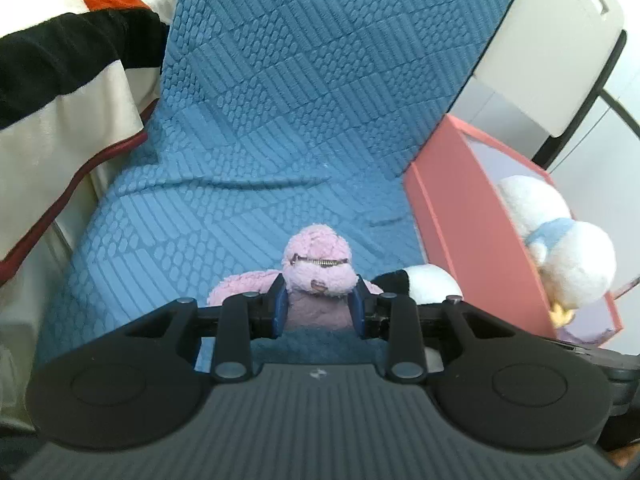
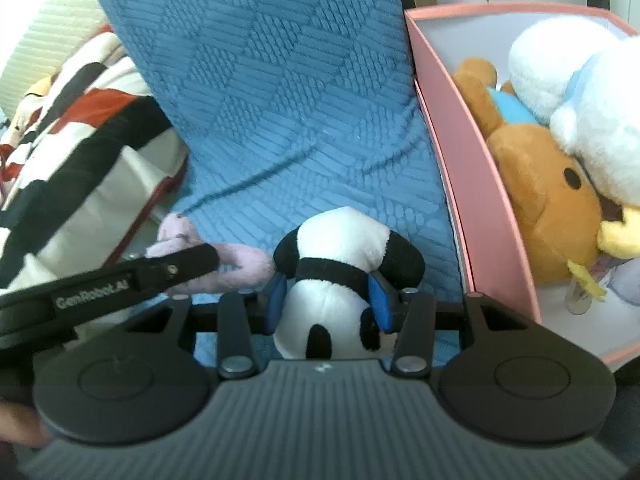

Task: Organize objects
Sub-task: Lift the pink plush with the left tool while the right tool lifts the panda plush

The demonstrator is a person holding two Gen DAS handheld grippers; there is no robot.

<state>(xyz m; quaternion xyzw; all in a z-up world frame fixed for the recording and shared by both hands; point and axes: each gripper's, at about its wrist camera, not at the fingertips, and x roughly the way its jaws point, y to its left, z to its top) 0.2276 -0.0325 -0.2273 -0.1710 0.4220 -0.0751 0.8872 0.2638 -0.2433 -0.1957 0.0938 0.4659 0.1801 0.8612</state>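
Observation:
My left gripper (image 1: 319, 307) is shut on a pink plush toy (image 1: 318, 268) with a zipper on it, low over the blue textured cover (image 1: 280, 120). My right gripper (image 2: 327, 299) is shut on a black-and-white panda plush (image 2: 344, 276), just right of the pink plush (image 2: 236, 266). The panda also shows in the left wrist view (image 1: 428, 280), right of the pink toy. A pink box (image 2: 472, 176) stands to the right; it holds a brown bear plush (image 2: 536, 196) and a white plush (image 2: 592, 120). The left gripper's body (image 2: 120, 280) crosses the right wrist view.
A striped black, white and red blanket (image 1: 60, 80) lies at the left edge of the blue cover. A white cabinet (image 1: 560, 40) stands behind the pink box (image 1: 460, 216). The white plush (image 1: 560, 240) rises above the box rim.

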